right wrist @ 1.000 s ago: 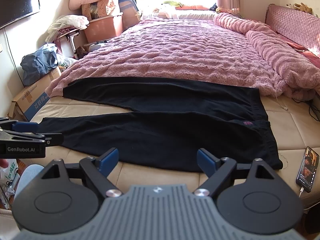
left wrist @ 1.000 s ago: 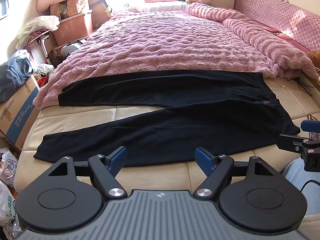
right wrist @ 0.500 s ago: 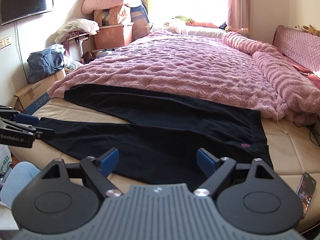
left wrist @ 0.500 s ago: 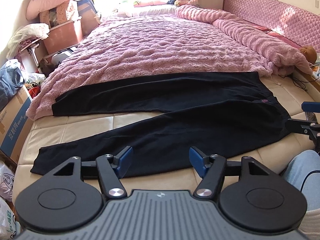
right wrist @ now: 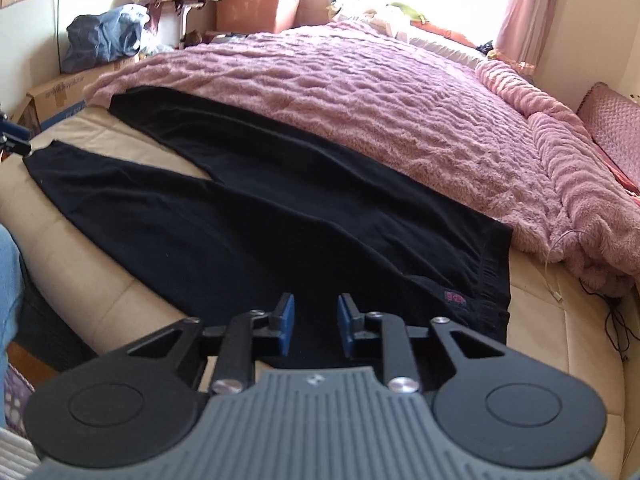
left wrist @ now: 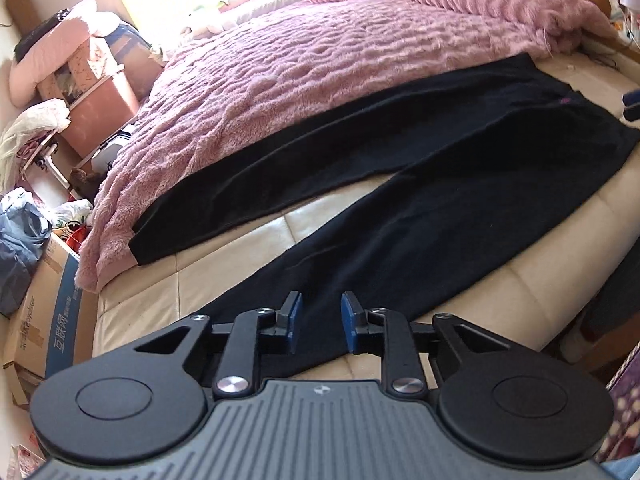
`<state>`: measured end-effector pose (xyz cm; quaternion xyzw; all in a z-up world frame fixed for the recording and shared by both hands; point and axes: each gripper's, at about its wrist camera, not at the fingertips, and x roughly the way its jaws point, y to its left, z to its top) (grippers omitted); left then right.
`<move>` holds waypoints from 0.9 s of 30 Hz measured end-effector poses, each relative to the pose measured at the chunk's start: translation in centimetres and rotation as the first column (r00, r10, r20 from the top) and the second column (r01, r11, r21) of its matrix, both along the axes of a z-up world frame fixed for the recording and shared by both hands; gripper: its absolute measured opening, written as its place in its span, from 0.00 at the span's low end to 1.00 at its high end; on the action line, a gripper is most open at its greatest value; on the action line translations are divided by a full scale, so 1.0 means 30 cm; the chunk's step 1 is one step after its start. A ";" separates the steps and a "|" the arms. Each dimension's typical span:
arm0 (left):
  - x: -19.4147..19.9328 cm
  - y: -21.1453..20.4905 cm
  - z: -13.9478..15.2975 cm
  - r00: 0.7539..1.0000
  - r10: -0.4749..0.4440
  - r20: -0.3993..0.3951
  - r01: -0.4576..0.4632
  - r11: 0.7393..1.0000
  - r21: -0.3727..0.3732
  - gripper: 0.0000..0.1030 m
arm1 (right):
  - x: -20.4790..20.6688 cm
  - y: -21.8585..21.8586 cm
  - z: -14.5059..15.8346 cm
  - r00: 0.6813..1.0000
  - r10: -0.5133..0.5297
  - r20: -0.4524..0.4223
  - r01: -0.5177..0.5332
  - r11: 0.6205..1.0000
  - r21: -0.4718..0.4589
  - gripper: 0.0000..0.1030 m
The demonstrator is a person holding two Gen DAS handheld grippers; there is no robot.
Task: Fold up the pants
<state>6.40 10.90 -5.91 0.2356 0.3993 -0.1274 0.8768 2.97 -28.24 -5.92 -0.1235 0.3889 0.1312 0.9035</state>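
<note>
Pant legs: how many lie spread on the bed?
2. The near leg runs across the cream mattress toward the left gripper; the far leg lies along the pink blanket's edge. Nothing seems hidden.

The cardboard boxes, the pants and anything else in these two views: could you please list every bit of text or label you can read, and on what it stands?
"互联网": large white characters on the blue band of the cardboard box beside the bed; its smaller print is too blurred to read.
Second cardboard box, right wrist view: printed line, too blurred to read.
Pink tag at the black pants' waistband: too small to read.
</note>
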 end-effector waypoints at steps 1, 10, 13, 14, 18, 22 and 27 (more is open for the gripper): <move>0.009 0.026 -0.019 1.000 -0.016 -0.012 0.016 1.000 0.015 0.27 | 0.019 -0.008 -0.023 0.999 0.020 -0.026 -0.020 1.000 -0.016 0.17; 0.090 0.270 -0.258 0.994 -0.030 -0.103 0.063 0.940 0.334 0.29 | 0.127 -0.067 -0.203 0.964 0.123 -0.237 -0.161 0.976 -0.149 0.17; 0.116 0.338 -0.335 0.990 -0.020 -0.143 0.079 0.904 0.419 0.33 | 0.164 -0.093 -0.240 0.954 0.108 -0.279 -0.160 0.973 -0.168 0.18; 0.124 0.354 -0.357 0.989 -0.019 -0.148 0.084 0.892 0.445 0.35 | 0.174 -0.100 -0.250 0.952 0.104 -0.288 -0.158 0.973 -0.170 0.18; 0.145 0.384 -0.431 0.987 -0.030 -0.156 0.111 0.830 0.546 0.37 | 0.202 -0.113 -0.284 0.947 0.086 -0.310 -0.148 0.972 -0.184 0.18; 0.168 0.390 -0.483 0.988 -0.058 -0.144 0.136 0.776 0.616 0.36 | 0.199 -0.123 -0.296 0.949 0.068 -0.309 -0.135 0.970 -0.200 0.18; 0.180 0.373 -0.522 0.991 -0.072 -0.115 0.131 0.725 0.676 0.36 | 0.168 -0.148 -0.308 0.946 0.113 -0.305 -0.198 0.944 -0.265 0.18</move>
